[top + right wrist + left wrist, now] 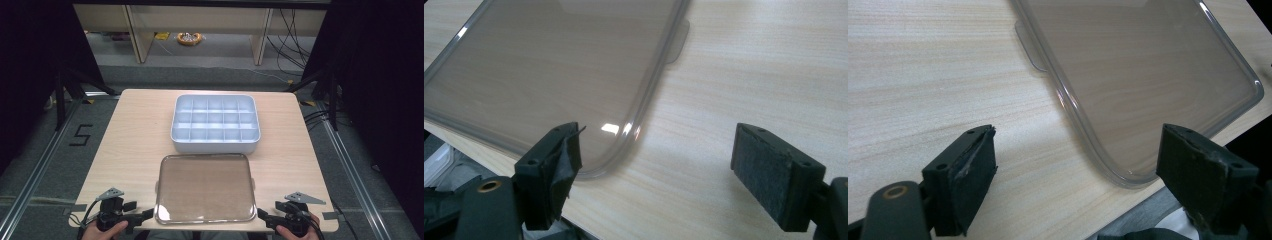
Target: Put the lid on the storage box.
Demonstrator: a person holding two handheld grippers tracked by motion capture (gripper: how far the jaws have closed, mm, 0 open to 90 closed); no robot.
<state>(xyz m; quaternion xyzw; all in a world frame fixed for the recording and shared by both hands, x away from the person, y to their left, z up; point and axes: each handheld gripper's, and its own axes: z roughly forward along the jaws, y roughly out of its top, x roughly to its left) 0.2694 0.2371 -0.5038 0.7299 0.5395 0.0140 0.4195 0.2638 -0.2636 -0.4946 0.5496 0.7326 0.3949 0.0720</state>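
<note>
1. The left gripper, jaws standing apart, is hovering at the clear lid's near-left corner.
2. One lid is lying flat on the table; one compartment tray is sitting just beyond it.
3. The right gripper, jaws parted, is flanking the lid's near-right corner.

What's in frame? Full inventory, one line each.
table: 1, light wood, centre of the high view
compartment tray: 1, pale blue-grey, empty, far half of table
clear lid: 1, transparent, flat on the table's near edge, just in front of the tray
left gripper: 1, black, open, at the lid's near-left corner
right gripper: 1, black, open, at the lid's near-right corner
hands: 2, bottom edge, one on each gripper
</note>
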